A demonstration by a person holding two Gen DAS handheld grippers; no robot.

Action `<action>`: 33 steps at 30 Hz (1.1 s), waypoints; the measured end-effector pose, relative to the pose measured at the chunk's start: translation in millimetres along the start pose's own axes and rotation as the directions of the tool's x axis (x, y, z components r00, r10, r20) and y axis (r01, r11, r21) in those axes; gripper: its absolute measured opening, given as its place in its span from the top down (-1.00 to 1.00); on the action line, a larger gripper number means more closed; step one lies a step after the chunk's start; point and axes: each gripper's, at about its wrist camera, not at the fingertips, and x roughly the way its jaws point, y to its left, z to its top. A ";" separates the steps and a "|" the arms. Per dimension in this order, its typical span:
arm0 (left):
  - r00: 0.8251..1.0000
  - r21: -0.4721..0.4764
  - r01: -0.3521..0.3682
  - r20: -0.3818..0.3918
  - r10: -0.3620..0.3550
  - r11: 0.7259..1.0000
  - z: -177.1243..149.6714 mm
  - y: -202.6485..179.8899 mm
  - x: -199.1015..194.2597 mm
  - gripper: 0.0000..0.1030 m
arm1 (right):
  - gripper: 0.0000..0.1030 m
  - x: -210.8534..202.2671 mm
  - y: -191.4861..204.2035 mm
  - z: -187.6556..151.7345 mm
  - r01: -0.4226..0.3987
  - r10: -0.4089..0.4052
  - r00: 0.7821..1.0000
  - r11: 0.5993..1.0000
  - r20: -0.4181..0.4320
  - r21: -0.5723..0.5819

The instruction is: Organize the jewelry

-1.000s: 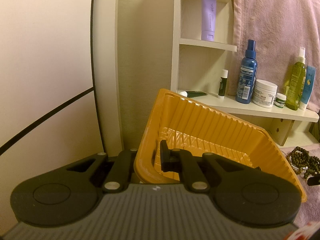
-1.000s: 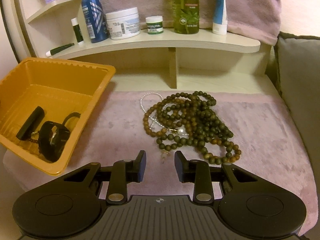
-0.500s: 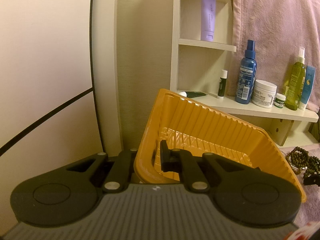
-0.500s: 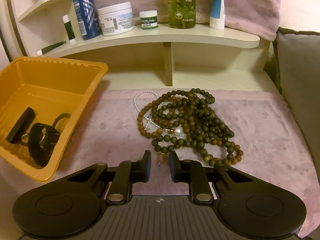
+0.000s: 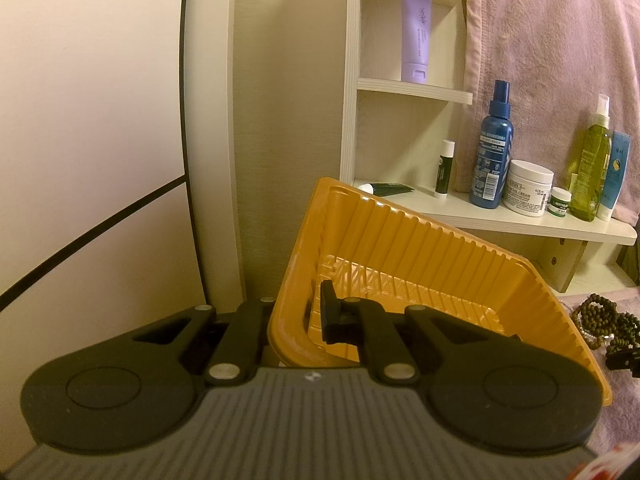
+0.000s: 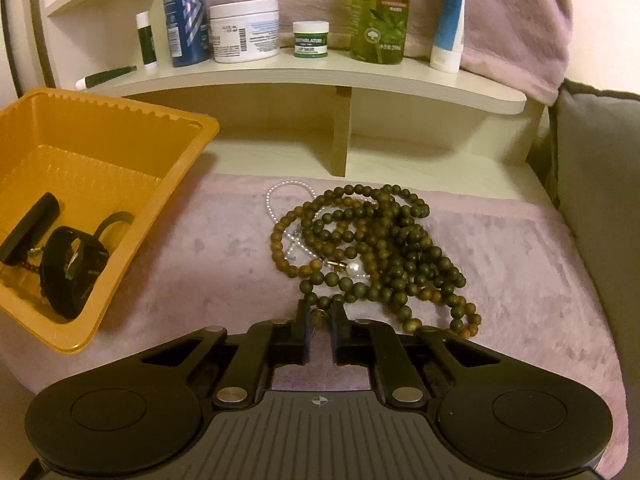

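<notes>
With a watch (image 6: 72, 268) already in the orange tray (image 6: 168, 196) my left tongs (image 5: 308, 316) pinched by its rim, my right tongs (image 6: 319, 316), just closing, nipped the bead tangle (image 6: 372, 248) mid-cloth (image 6: 200, 264).

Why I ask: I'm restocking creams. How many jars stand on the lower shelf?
2. The white cream jar stands just right of the blue spray bottle; the small green jar stands between it and the olive bottle. Others could hide behind the bottles.

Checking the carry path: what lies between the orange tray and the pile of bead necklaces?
Only bare pink cloth separates the orange tray from the bead necklaces, seen in the right wrist view.
</notes>
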 end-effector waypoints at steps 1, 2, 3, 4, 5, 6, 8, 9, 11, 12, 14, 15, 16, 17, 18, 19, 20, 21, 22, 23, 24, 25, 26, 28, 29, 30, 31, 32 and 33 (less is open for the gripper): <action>1.000 0.000 0.001 0.000 -0.001 1.000 0.0 0.1 0.0 0.84 | 0.82 -0.3 -0.4 0.0 -0.002 0.002 1.000 1.000 0.001 0.002; 1.000 0.000 0.001 0.000 -0.001 1.000 0.0 0.1 -0.1 0.84 | 0.82 -1.1 -1.2 0.1 -0.005 0.005 1.000 1.000 0.004 0.004; 1.000 0.000 0.001 0.001 -0.001 1.000 0.0 0.0 0.0 0.84 | 0.82 -2.3 -2.1 0.0 -0.008 0.008 1.000 1.000 0.006 0.010; 1.000 0.001 0.000 0.001 0.000 1.000 0.0 0.0 0.0 0.84 | 0.82 -3.8 -2.1 0.2 -0.009 0.009 1.000 1.000 0.009 0.013; 1.000 0.001 0.000 0.001 0.000 1.000 -0.1 -0.1 -0.1 0.84 | 0.82 -5.9 -2.3 0.5 -0.003 0.003 1.000 1.000 0.002 0.019; 1.000 0.001 0.000 0.001 0.000 1.000 0.3 -0.3 -0.7 0.84 | 0.82 -8.6 -2.6 0.9 -0.005 0.005 1.000 1.000 0.008 0.019; 1.000 0.001 0.000 0.001 0.000 1.000 0.3 -0.5 -0.8 0.84 | 0.82 -14.7 -2.7 2.6 -0.009 0.008 1.000 1.000 0.021 0.023; 1.000 0.002 0.000 0.002 0.000 1.000 0.4 -0.7 -0.9 0.84 | 0.82 -18.6 -3.0 4.2 -0.015 0.014 0.999 1.000 0.031 0.027; 1.000 0.001 0.000 0.002 0.000 1.000 0.7 -1.0 -1.6 0.84 | 0.82 -26.3 -2.3 8.3 -0.028 0.026 0.998 0.999 0.052 0.033; 1.000 0.001 0.000 0.002 0.000 1.000 0.6 -0.9 -1.5 0.84 | 0.82 -30.5 -1.3 11.1 -0.038 0.035 0.997 0.999 0.063 0.035; 1.000 0.001 0.000 0.002 0.000 1.000 0.7 -1.1 -1.7 0.84 | 0.82 -38.3 1.4 16.9 -0.061 0.058 0.995 0.997 0.087 0.042; 1.000 0.001 0.000 0.002 0.000 1.000 0.6 -1.1 -1.7 0.84 | 0.82 -42.3 3.2 20.5 -0.078 0.073 0.992 0.996 0.101 0.044; 1.000 0.002 0.000 0.002 0.000 1.000 0.6 -1.1 -1.6 0.84 | 0.82 -46.3 5.6 24.3 -0.097 0.091 0.989 0.994 0.114 0.045; 1.000 0.001 0.000 0.002 0.000 1.000 0.6 -1.0 -1.6 0.84 | 0.82 -50.2 7.5 27.9 -0.112 0.106 0.986 0.993 0.125 0.046; 1.000 0.000 0.000 0.001 0.000 1.000 0.6 -1.0 -1.7 0.84 | 0.82 -53.9 10.4 31.5 -0.131 0.123 0.983 0.990 0.137 0.046; 1.000 0.001 0.000 0.001 0.000 1.000 0.7 -1.1 -1.6 0.84 | 0.82 -57.3 13.7 35.4 -0.152 0.144 0.979 0.987 0.147 0.045; 1.000 0.002 0.000 0.001 0.000 1.000 0.7 -1.3 -1.6 0.84 | 0.82 -59.7 16.5 38.5 -0.172 0.163 0.975 0.984 0.154 0.046; 1.000 0.001 -0.001 0.002 0.001 1.000 0.5 -0.9 -1.5 0.84 | 0.82 -62.1 20.4 42.5 -0.199 0.188 0.969 0.979 0.161 0.050; 1.000 0.000 0.000 0.002 0.000 1.000 0.5 -0.9 -1.6 0.84 | 0.82 -63.1 24.6 46.3 -0.225 0.214 0.963 0.973 0.164 0.051; 1.000 0.000 0.000 0.004 0.000 1.000 0.6 -1.1 -2.0 0.84 | 0.82 -64.0 28.3 48.7 -0.248 0.237 0.957 0.967 0.167 0.051; 1.000 0.000 0.000 0.004 0.000 1.000 0.9 -1.4 -2.2 0.84 | 0.82 -64.8 33.5 51.5 -0.273 0.261 0.950 0.961 0.170 0.049; 1.000 -0.002 0.000 0.004 0.000 1.000 0.9 -1.2 -2.2 0.84 | 0.82 -64.8 39.8 54.2 -0.298 0.286 0.943 0.954 0.170 0.045; 1.000 -0.003 0.000 0.004 0.000 1.000 0.9 -1.4 -2.5 0.84 | 0.82 -64.0 46.1 56.1 -0.320 0.310 0.936 0.946 0.167 0.039; 1.000 -0.005 -0.001 0.004 0.001 1.000 0.8 -1.3 -2.6 0.84 | 0.82 -61.7 61.9 60.0 -0.366 0.358 0.920 0.930 0.160 0.021; 1.000 -0.006 -0.001 0.003 0.001 1.000 0.8 -1.4 -2.7 0.84 | 0.82 -60.3 70.4 60.5 -0.387 0.381 0.912 0.922 0.154 0.011; 1.000 -0.006 0.000 0.004 0.000 1.000 0.8 -1.2 -2.6 0.84 | 0.82 -57.9 80.7 62.0 -0.412 0.407 0.902 0.911 0.146 0.001; 1.000 -0.007 0.000 0.004 0.000 1.000 0.8 -1.4 -2.8 0.84 | 0.82 -55.8 88.9 62.8 -0.433 0.430 0.893 0.901 0.137 -0.007; 1.000 -0.008 0.000 0.004 0.000 1.000 0.7 -1.3 -2.8 0.84 | 0.82 -53.7 97.2 62.5 -0.453 0.451 0.884 0.892 0.126 -0.017; 1.000 -0.009 0.001 0.004 -0.001 1.000 0.7 -0.9 -2.6 0.84 | 0.82 -51.1 107.1 62.9 -0.471 0.471 0.874 0.882 0.115 -0.030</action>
